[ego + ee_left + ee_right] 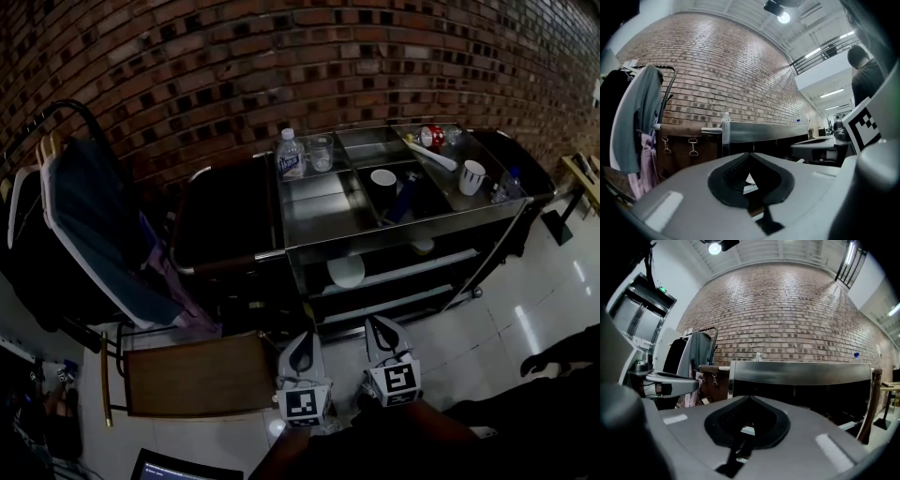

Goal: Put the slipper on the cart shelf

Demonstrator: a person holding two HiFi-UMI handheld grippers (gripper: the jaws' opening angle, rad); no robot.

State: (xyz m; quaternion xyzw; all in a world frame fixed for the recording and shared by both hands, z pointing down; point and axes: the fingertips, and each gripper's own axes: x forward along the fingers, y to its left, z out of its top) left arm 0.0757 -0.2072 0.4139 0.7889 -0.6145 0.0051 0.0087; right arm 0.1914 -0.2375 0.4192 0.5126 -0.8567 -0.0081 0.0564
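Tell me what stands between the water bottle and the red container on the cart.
A clear glass stands right beside the water bottle; then comes a steel compartment, seemingly bare, before the red container. Seen in the head view.

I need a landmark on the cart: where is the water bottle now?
Head view: the water bottle stands at the far left corner of the cart top, right beside a clear glass, against the brick wall.

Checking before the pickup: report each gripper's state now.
Left gripper: shut, holding nothing.
Right gripper: shut, holding nothing.
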